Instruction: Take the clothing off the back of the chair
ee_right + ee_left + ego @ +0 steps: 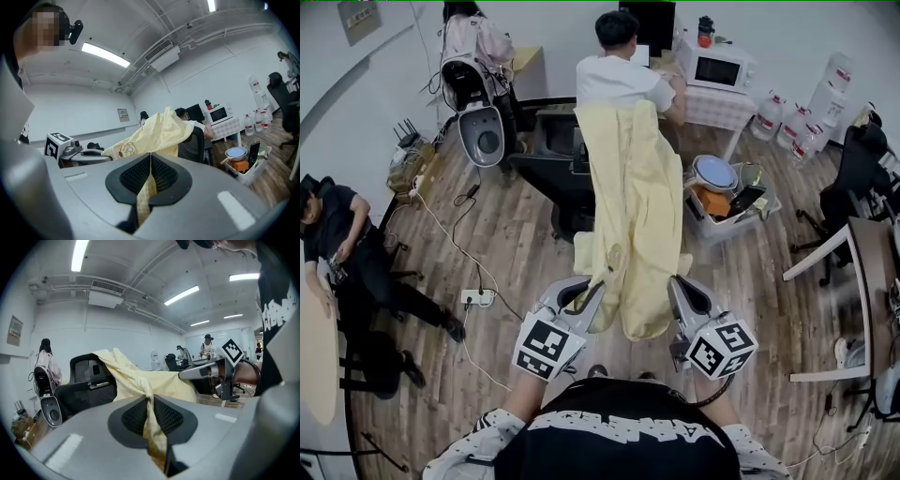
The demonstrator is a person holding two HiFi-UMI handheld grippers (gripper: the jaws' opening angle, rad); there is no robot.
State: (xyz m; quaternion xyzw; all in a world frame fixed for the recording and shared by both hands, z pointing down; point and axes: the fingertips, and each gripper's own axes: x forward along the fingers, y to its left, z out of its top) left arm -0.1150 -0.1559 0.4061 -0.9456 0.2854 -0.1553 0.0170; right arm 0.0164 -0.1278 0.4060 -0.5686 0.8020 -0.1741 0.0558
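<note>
A pale yellow garment (633, 216) stretches from the back of a black office chair (558, 164) toward me, its far end still draped over the chair back. My left gripper (602, 283) is shut on the garment's near left edge, and the cloth (149, 404) is pinched between its dark pads. My right gripper (673, 281) is shut on the near right edge, with fabric (149, 180) squeezed between its pads. In the left gripper view the chair (89, 376) stands left of the garment. The right gripper view shows the garment (157, 133) rising over the chair back (199, 140).
A seated person in white (619, 70) works at a desk behind the chair. A clear bin of items (727, 197) sits right of the chair. Another person (342, 244) sits at the left. Cables and a power strip (478, 297) lie on the wood floor. A desk (862, 272) stands at the right.
</note>
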